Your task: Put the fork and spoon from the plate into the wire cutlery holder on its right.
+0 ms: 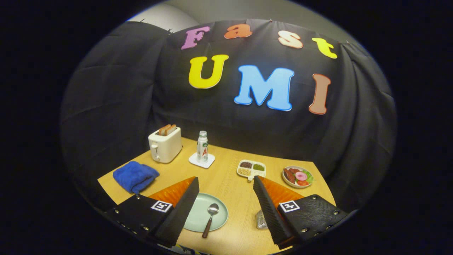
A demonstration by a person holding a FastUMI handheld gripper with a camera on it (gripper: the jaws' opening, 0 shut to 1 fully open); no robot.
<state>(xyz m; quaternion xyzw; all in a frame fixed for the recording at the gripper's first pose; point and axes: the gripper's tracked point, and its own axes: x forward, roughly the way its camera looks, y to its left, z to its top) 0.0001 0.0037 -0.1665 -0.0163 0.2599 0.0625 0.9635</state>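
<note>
While the jaws hang wide and hold nothing, the gripper [226, 209] hovers above the table [230, 184] with the plate [207, 214] between its fingers. The spoon [210, 219] lies on the plate, bowl away from the gripper, dark handle pointing back toward it and reaching past the rim. No fork is visible — it may be hidden behind a finger. The holder [261, 219] peeks out just right of the plate, mostly covered by the right finger. Beyond sit a toaster [165, 144], a bottle [202, 147], a blue cloth [135, 176] and two food dishes. The spoon looks light, stiff and thin — likely slippery at the metal bowl, so the handle's middle seems the better grip.
</note>
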